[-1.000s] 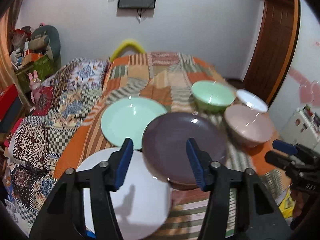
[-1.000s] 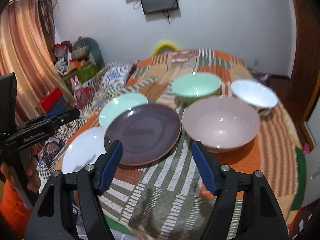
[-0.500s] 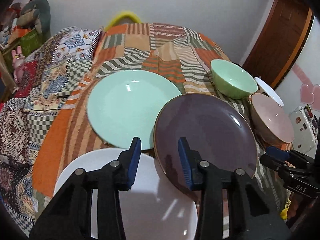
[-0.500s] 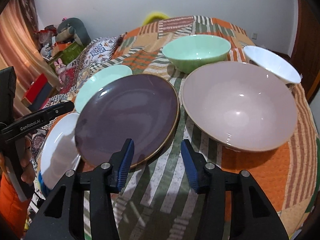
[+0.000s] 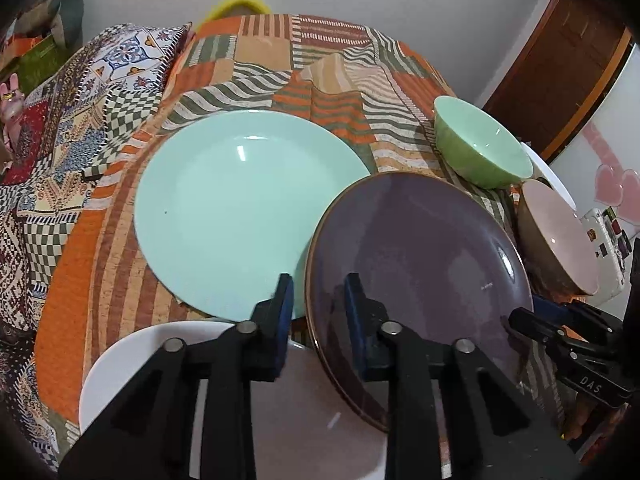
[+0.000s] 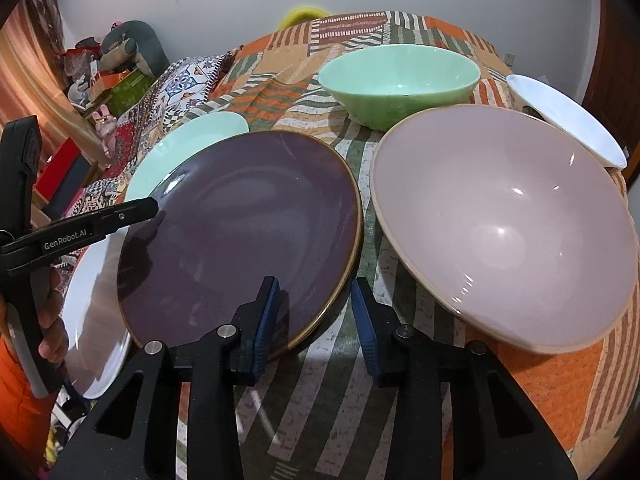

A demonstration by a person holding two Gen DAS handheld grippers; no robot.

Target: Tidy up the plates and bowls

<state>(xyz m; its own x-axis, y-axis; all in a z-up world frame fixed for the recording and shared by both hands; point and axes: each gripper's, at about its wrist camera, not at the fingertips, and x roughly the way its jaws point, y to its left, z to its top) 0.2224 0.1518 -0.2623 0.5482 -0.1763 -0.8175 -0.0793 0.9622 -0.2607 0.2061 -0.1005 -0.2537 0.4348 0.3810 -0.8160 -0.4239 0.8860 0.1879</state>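
Left wrist: my left gripper (image 5: 318, 312) straddles the near-left rim of the glazed dark purple ceramic plate (image 5: 416, 256), jaws narrowed but not visibly clamped; plate overlaps the mint-green plate (image 5: 240, 208) and white plate (image 5: 312, 432).

Right wrist: my right gripper (image 6: 314, 316) brackets the opposite rim, partly open, holding nothing. I judge it rigid, slick, breakable; grip rims.
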